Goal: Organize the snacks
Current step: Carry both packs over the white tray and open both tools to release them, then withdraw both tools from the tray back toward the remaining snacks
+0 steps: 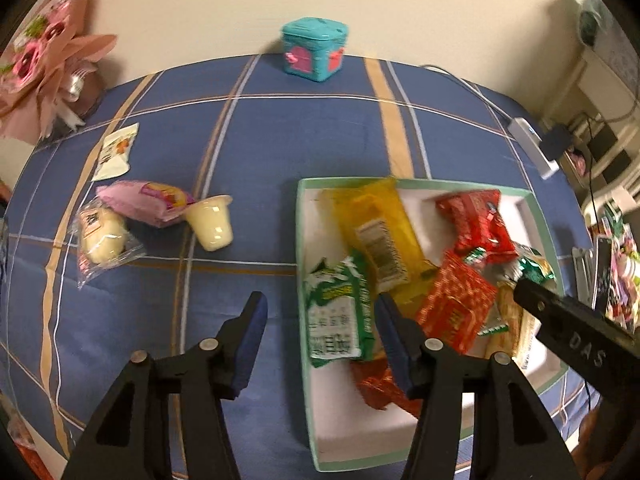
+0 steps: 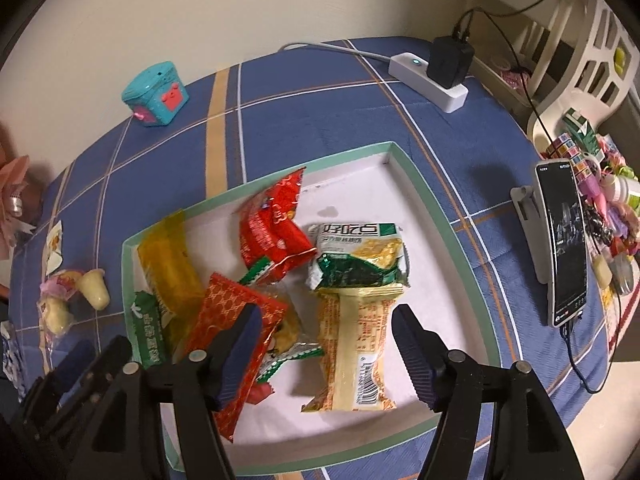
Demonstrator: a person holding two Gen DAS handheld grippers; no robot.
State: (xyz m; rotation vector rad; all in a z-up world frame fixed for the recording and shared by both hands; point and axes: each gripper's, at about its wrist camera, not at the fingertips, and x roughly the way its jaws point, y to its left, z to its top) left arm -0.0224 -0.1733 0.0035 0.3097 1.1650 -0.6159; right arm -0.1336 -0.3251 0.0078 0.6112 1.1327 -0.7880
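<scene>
A white tray with a green rim (image 1: 299,240) (image 2: 420,188) holds several snack packets: red ones (image 1: 476,220), a yellow one (image 1: 376,232), a green one (image 1: 340,312) and a cream one (image 2: 356,344). My left gripper (image 1: 322,316) hangs open above the tray's left edge, and the green packet lies flat below its gap, untouched. My right gripper (image 2: 328,336) is open over the cream packet, its pads apart from it. Left of the tray, on the cloth, lie a pink packet (image 1: 148,202), a jelly cup (image 1: 210,222), a clear-wrapped bun (image 1: 102,236) and a white sachet (image 1: 116,152).
A teal toy box (image 1: 314,50) (image 2: 156,94) stands at the table's far edge. A pink bouquet (image 1: 44,68) sits far left. A power strip with a charger (image 2: 430,76) and a phone on a stand (image 2: 564,240) occupy the right side, with cables trailing.
</scene>
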